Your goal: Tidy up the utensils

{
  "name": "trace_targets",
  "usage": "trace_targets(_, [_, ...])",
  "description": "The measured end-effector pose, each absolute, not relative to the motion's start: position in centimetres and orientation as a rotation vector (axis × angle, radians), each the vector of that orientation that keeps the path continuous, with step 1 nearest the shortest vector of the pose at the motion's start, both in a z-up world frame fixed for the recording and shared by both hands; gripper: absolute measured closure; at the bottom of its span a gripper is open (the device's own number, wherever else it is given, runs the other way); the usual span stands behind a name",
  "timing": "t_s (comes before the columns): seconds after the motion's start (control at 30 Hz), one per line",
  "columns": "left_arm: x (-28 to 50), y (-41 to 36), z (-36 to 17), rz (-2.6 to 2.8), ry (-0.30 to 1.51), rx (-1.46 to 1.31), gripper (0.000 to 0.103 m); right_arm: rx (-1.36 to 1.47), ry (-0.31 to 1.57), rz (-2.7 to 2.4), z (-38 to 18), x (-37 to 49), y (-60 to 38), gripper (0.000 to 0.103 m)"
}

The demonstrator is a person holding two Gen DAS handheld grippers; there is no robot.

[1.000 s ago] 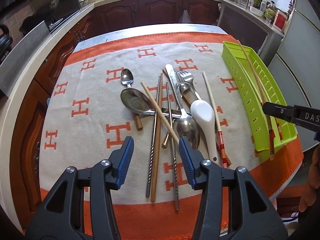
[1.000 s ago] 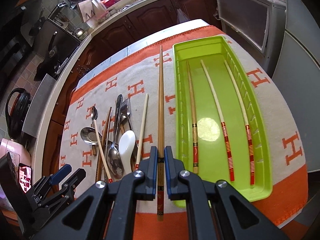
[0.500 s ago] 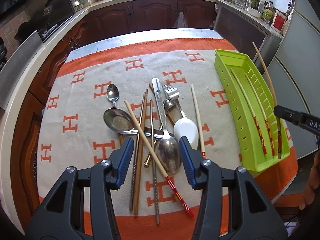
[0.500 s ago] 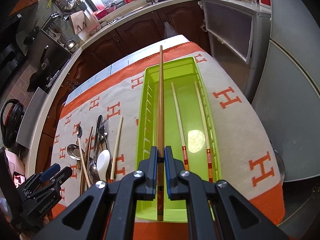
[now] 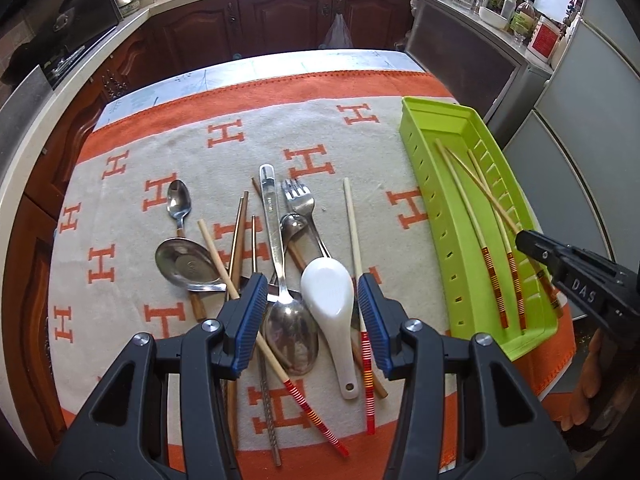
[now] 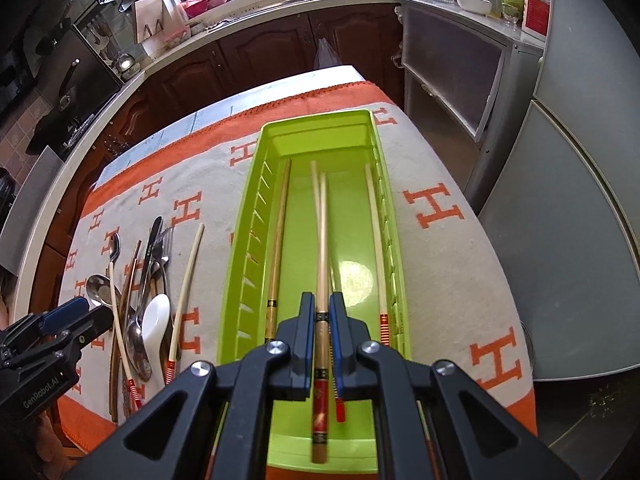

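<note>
Right gripper (image 6: 319, 330) pinches a bamboo chopstick (image 6: 320, 264) between its blue pads, jaws nearly together on it; the stick runs straight ahead of the gripper over the green tray (image 6: 256, 216), decorated red end sticking out behind the pads. Whether the tip touches the tray floor, cannot tell. Three more chopsticks lie in the tray: a darker one (image 6: 278, 240) to the gripper's left, a pale one (image 6: 376, 240) to its right along the slotted wall, and one directly beneath the held stick, mostly hidden.

Left gripper (image 5: 312, 320) is spread, nothing between the pads, hovering above the utensil pile on the orange-and-cream H-pattern cloth (image 5: 120, 208). Just ahead of its jaws: white ceramic spoon (image 5: 330, 292), big metal spoon (image 5: 290, 332), fork (image 5: 298, 200), knife (image 5: 270, 200). Ladle (image 5: 186, 266) and small spoon (image 5: 178, 204) sit ahead-left. A red-striped chopstick (image 5: 356, 248) lies near the right finger, another (image 5: 240, 292) passes under the left finger.
</note>
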State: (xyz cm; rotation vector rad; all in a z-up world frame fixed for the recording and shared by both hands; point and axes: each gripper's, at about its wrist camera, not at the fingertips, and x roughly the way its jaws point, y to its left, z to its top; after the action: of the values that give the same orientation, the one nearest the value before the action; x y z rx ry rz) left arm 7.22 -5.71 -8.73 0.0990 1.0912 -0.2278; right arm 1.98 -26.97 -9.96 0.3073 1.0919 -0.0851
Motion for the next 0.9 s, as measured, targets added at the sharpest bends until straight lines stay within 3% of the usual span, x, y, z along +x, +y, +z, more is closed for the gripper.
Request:
trace_targets(0.13, [8.2, -5.7, -9.3, -0.248, 1.131, 0.052, 0.059, 0.368, 1.088, -0.072, -10.1, 1.5, -27.3, 0.080])
trace_targets(0.73, [14.3, -6.6, -13.8, -0.272, 1.328, -0.197, 0.059, 0.478, 1.049, -0.046, -10.0, 0.2, -27.9, 0.079])
trace_targets(0.9, [15.7, -7.8, -15.5, -0.238, 1.374, -0.150, 0.067, 0.479, 1.047, -0.046, -10.0, 0.2, -27.9, 0.079])
